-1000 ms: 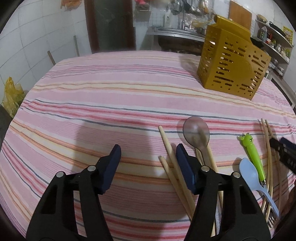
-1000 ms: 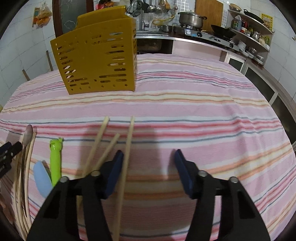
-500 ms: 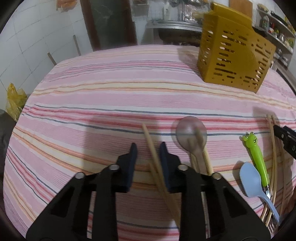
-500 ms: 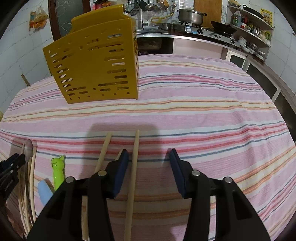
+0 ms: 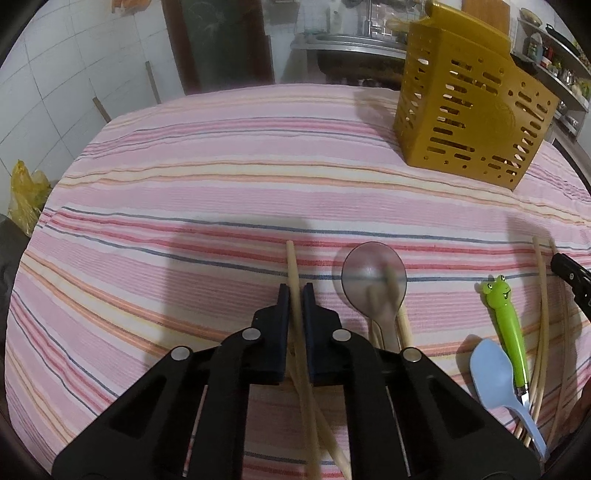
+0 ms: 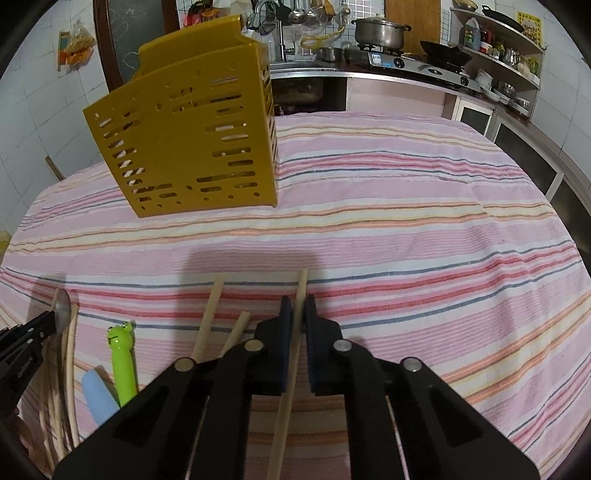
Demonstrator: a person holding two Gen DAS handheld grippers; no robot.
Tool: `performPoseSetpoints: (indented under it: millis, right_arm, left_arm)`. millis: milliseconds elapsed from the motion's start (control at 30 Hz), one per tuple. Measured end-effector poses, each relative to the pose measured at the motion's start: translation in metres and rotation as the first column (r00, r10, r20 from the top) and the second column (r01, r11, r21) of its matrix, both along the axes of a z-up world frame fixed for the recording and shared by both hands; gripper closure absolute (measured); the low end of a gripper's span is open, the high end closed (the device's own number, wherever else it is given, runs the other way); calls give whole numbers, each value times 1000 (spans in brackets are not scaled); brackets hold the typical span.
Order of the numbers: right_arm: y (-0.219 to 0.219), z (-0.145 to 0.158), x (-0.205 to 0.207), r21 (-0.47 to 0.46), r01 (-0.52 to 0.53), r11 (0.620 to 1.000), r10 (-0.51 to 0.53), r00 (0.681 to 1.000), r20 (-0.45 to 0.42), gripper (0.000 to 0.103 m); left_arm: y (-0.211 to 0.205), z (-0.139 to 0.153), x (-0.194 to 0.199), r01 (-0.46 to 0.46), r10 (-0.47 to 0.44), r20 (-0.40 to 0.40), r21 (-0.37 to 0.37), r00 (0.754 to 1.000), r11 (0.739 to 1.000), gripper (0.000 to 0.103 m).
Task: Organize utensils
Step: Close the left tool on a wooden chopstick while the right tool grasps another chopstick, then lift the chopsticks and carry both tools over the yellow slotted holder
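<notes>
Left gripper (image 5: 295, 291): its two dark fingers are pressed together onto a wooden chopstick (image 5: 292, 266), whose tip sticks out ahead of the fingertips; the rest of the stick runs back between the arms toward the camera.
Right gripper (image 6: 299, 302): closed the same way on another chopstick (image 6: 301, 284), tip poking forward past the fingertips, shaft passing back under the gripper body.
Loose chopsticks, right view (image 6: 208, 321): two more lie on the cloth just left of the right gripper, roughly parallel to the held one.
Metal spoon (image 5: 373, 277): lies bowl-forward on the cloth just right of the left gripper, with chopstick ends showing beneath its bowl and handle.
Frog-handled utensil (image 5: 504, 310): green, lies to the right of the spoon, frog head pointing away from the camera.
Blue spoon (image 5: 493, 373): lies just beside the green handle, bowl near its lower part.
Curved chopsticks (image 5: 543, 306): a pale bundle at the far right of the left view, beside the green handle.
Yellow utensil holder (image 6: 184, 136): slotted plastic, stands upright on the far part of the table, well apart from both grippers.
Tablecloth (image 6: 406, 229): pink with coloured stripes, covers the table.
Background: kitchen counter with a pot (image 6: 380, 29) on a stove.
</notes>
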State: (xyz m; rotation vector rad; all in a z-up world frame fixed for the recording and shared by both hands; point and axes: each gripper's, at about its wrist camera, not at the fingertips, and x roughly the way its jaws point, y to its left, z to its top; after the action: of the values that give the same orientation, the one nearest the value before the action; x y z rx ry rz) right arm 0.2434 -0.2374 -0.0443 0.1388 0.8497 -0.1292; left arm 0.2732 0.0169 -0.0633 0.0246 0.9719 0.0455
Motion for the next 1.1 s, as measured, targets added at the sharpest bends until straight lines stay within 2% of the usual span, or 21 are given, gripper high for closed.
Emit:
performPoseSetpoints:
  millis: [233, 500, 800, 1100]
  right_arm:
    - [2, 15, -18, 6, 1, 1000, -1, 997, 78, 96]
    - [14, 52, -50, -22, -4, 1000, 9, 971, 241, 97]
    - [15, 77, -86, -18, 10, 1000, -2, 927, 376, 97]
    - [16, 88, -119, -14, 7, 1000, 0, 890, 456, 97]
  left_arm:
    - [6, 13, -12, -7, 9, 52, -38, 999, 999, 99]
    - [14, 46, -40, -13, 24, 171, -68, 985, 998, 98]
    - [14, 97, -87, 18, -2, 358, -42, 934, 999, 98]
    - [17, 113, -123, 68, -54, 449, -15, 892, 998, 98]
